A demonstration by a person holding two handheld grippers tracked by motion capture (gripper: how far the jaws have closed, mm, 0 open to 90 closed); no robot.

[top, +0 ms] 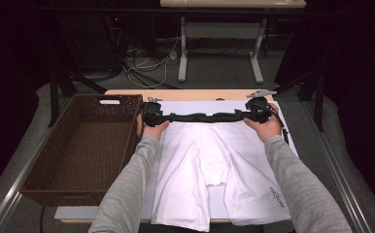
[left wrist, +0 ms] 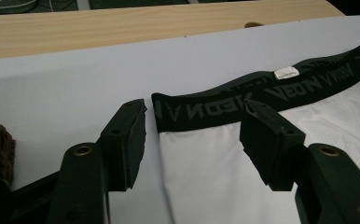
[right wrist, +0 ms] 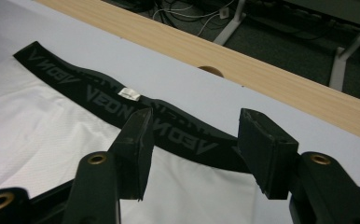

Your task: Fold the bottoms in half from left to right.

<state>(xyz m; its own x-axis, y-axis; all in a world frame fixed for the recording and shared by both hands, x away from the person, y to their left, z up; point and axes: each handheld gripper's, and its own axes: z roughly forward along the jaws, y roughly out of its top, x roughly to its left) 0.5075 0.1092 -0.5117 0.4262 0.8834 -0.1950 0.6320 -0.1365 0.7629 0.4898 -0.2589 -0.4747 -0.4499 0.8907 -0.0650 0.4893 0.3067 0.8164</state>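
White shorts [top: 214, 165] with a black lettered waistband [top: 205, 117] lie flat on a white sheet [top: 180, 107], waistband at the far side. My left gripper [top: 152, 115] sits at the waistband's left end, my right gripper [top: 257, 110] at its right end. In the left gripper view, the left gripper [left wrist: 199, 140] stands open with the waistband's corner [left wrist: 201, 109] between its jaws, and the pads [left wrist: 131, 135] are apart from the cloth. Seen in the right gripper view, the right gripper [right wrist: 201, 149] is also open, straddling the waistband's other end [right wrist: 192, 140].
A brown wicker basket [top: 59, 194] stands to the left of the sheet, beside my left forearm. The wooden table's far edge [top: 185, 93] runs just beyond the grippers. Cables and another table's legs [top: 183, 58] lie on the floor behind.
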